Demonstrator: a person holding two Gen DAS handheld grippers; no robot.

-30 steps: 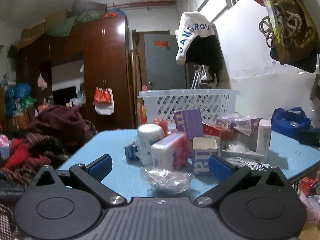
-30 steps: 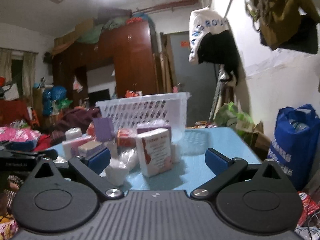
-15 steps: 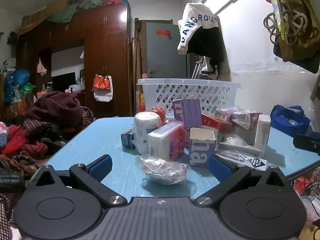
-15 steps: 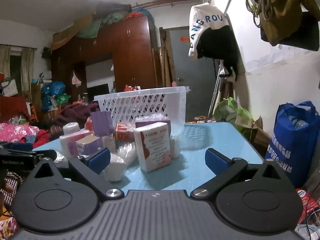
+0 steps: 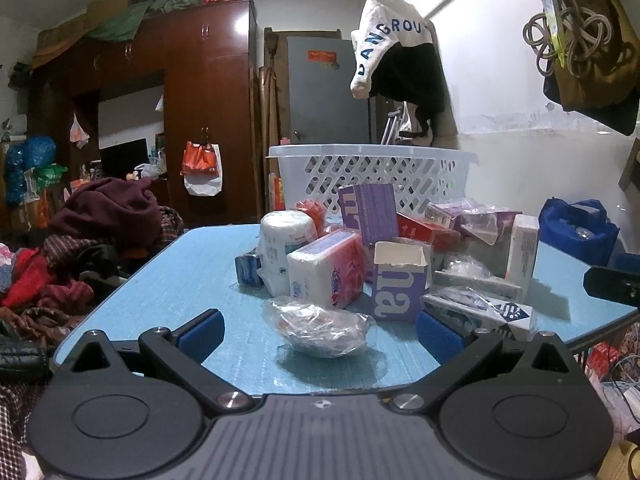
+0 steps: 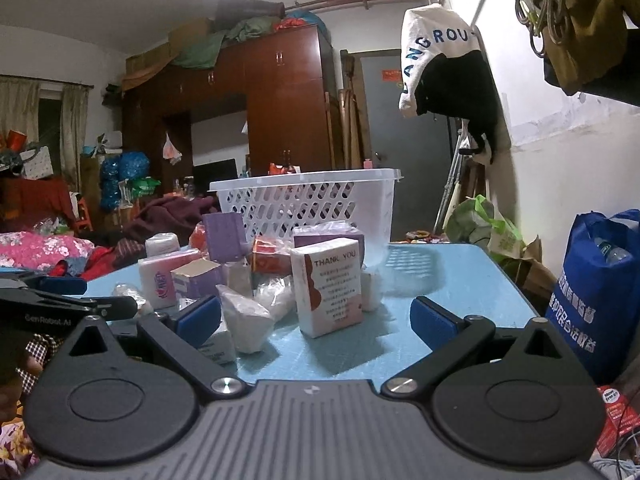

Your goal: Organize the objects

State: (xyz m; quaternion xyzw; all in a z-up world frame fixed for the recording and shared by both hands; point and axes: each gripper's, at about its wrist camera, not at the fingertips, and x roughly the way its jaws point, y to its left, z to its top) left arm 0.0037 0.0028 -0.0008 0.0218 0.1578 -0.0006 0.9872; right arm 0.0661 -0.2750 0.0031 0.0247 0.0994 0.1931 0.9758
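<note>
A heap of small packages lies on a blue table (image 5: 180, 276) in front of a white plastic basket (image 5: 372, 172). My left gripper (image 5: 320, 334) is open, and a clear plastic-wrapped bundle (image 5: 320, 326) lies on the table between its fingers, a little ahead of them. Behind it stand a pink-and-white tissue pack (image 5: 326, 274), a white roll (image 5: 286, 246) and an opened purple box (image 5: 398, 280). My right gripper (image 6: 316, 318) is open and holds nothing; a white "THANK YOU" box (image 6: 330, 286) stands just ahead of it, with the basket (image 6: 304, 206) behind.
A blue tote bag (image 6: 600, 288) stands right of the table (image 6: 448, 280). Clothes are piled at the left (image 5: 100, 232). A white-and-black garment (image 5: 396, 56) and bags hang on the right wall. The other gripper's tip (image 5: 610, 280) shows at the left wrist view's right edge.
Both views have tilted down a little, so the table and packages sit lower and closer between the fingers. Both grippers stay open and nothing on the table has moved.
</note>
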